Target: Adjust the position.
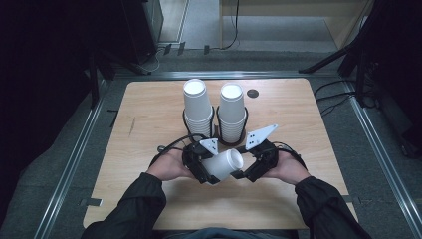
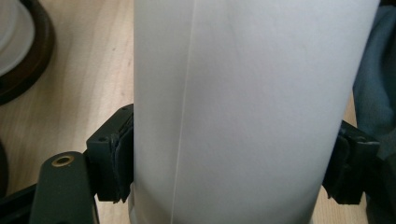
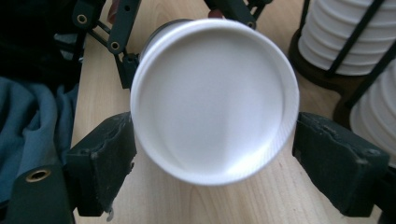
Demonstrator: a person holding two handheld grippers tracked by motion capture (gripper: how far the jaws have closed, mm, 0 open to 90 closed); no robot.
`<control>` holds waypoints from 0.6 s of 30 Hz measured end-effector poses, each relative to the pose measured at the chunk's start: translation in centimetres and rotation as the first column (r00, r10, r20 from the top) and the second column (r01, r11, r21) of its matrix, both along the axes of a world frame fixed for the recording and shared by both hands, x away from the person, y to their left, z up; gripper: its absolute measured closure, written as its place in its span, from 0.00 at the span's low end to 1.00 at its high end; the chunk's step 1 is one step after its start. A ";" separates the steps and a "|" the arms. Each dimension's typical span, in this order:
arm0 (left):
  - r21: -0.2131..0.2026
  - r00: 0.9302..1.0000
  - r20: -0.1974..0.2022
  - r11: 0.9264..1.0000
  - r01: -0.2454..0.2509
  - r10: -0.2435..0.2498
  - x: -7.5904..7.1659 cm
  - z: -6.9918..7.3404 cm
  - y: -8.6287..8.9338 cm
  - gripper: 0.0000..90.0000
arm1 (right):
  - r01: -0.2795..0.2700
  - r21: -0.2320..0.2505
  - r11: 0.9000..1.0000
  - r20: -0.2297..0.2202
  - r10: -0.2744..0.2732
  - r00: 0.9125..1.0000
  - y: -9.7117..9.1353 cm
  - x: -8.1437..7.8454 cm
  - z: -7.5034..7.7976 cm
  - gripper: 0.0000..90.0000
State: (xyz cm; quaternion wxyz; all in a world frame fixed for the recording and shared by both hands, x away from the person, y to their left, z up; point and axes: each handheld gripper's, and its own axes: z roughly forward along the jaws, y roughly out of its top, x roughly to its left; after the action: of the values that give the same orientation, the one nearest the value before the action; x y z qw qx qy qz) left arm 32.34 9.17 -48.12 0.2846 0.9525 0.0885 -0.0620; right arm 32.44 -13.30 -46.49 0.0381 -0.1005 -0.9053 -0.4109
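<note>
White cup (image 2: 252, 107) clamped in left tool (image 1: 205, 167), rim facing right tool (image 1: 249, 167).

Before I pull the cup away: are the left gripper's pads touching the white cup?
Touching. In the left gripper view both pads press flat against the sides of the white cup, with no gap on either side of the left gripper.

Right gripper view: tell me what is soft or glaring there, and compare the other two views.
Right gripper view: the white cup is slightly soft and bright, its rim edge blurred; the right claw is sharper. Left gripper view: the cup wall is near, evenly lit and featureless. High view: the table is well lit and the surroundings are dark.
</note>
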 end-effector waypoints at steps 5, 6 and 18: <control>0.013 0.999 -0.008 0.999 0.048 -0.047 -0.4 -0.3 -0.6 0.22 | -0.058 -0.026 0.998 0.008 0.058 0.998 0.7 -0.6 -0.1 0.15; 0.014 0.999 -0.010 0.999 0.047 -0.046 -0.5 -0.3 -0.8 0.21 | -0.064 -0.028 0.998 0.009 0.064 0.998 0.9 -0.7 -0.2 0.16; 0.012 0.997 -0.083 1.000 0.011 -0.010 -0.6 -0.6 -1.0 0.09 | -0.103 -0.032 0.994 -0.043 0.101 0.994 0.8 -0.6 -0.1 0.27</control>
State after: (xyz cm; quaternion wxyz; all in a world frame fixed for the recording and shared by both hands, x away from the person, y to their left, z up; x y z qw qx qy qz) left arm 31.74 8.20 -48.70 0.2745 0.9514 0.0956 -0.1023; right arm 31.82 -12.50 -46.61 0.0762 -0.0634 -0.9151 -0.3908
